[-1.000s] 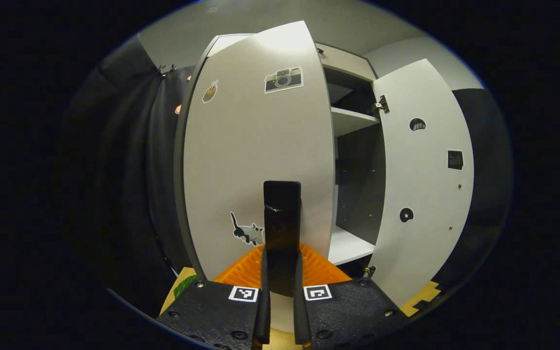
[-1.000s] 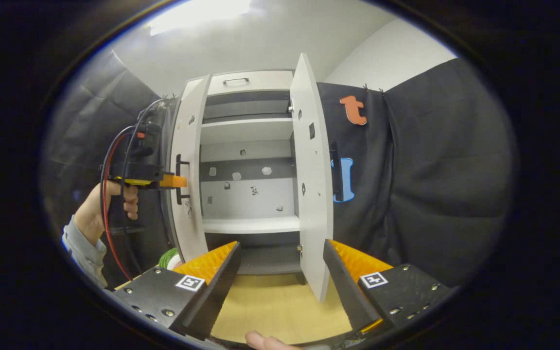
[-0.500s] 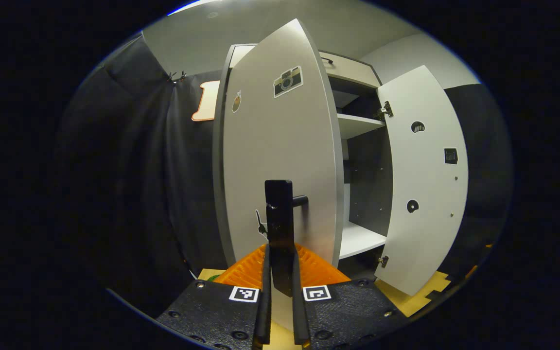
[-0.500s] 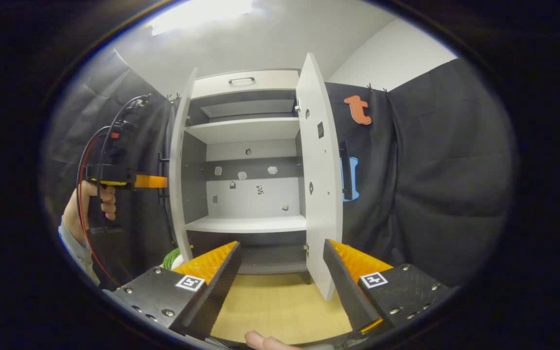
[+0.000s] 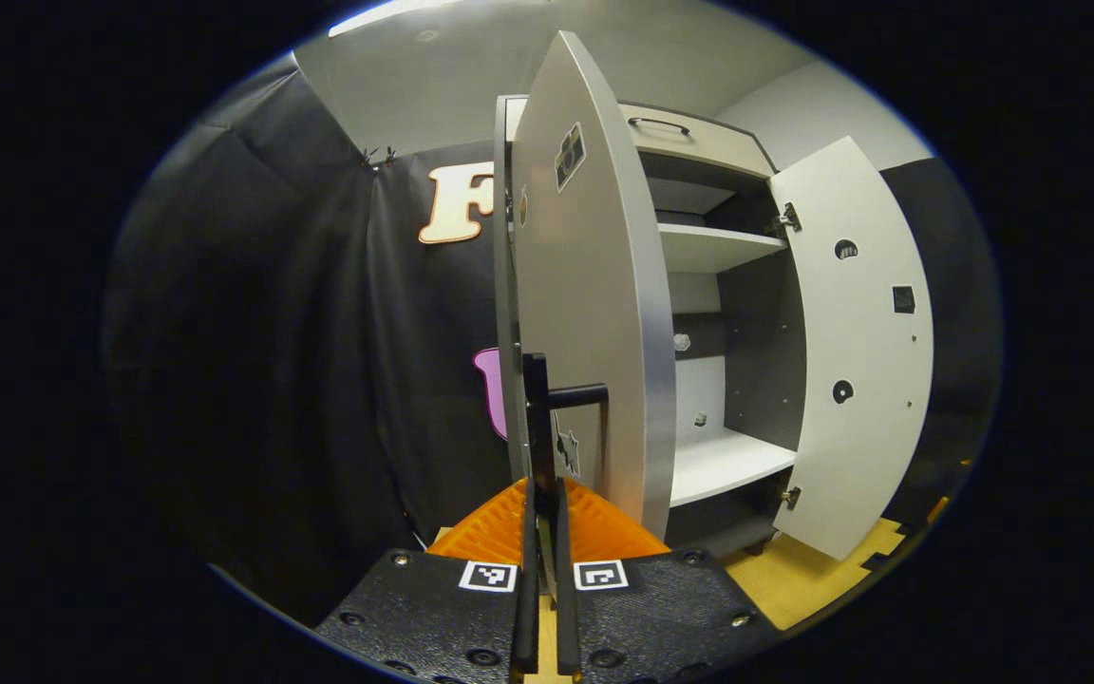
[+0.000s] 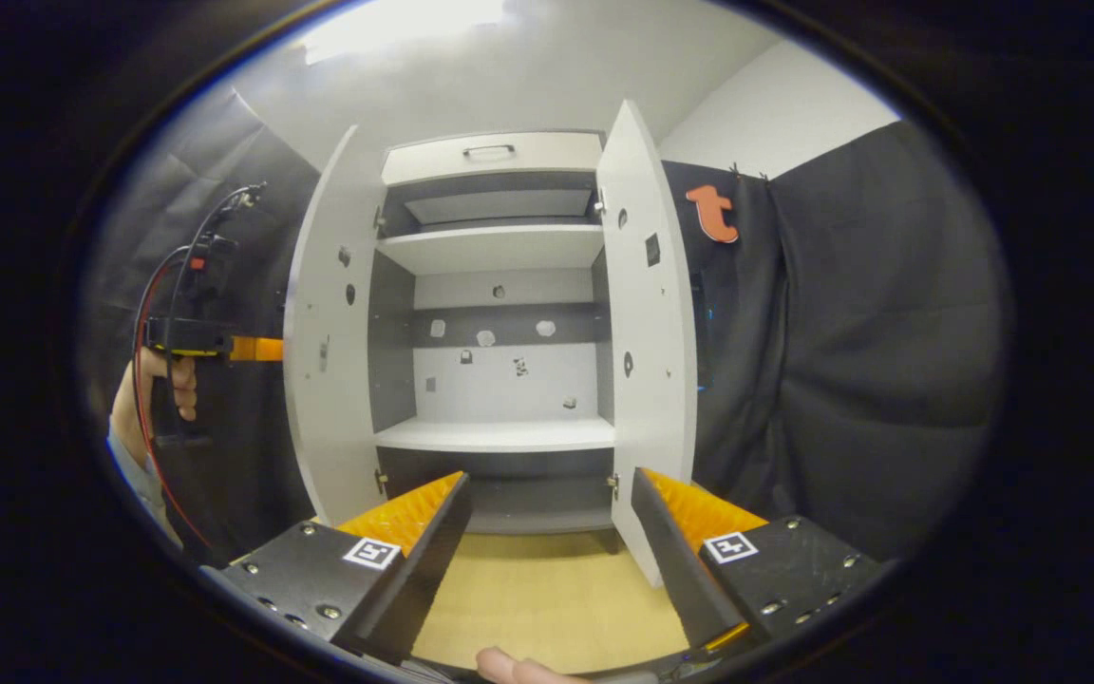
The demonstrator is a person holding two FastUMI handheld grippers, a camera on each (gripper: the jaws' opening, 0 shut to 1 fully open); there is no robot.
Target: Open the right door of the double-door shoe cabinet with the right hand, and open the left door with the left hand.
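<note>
The left gripper (image 5: 541,503) clamps the black bar handle (image 5: 537,418) of the white left cabinet door (image 5: 585,313) (swung wide). The right gripper (image 6: 547,513) hovers with fingers spread near the open white right door (image 6: 647,323).

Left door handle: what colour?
Black. The left door handle is a slim bar on the pale grey left door, clearest in the left gripper view.

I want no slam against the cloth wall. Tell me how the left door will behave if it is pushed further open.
The left door looks like a stiff flat panel, so it should swing as one piece. Its hinges seem free, so a light push probably carries it on. The left gripper, shut on the handle, can likely brake it.
</note>
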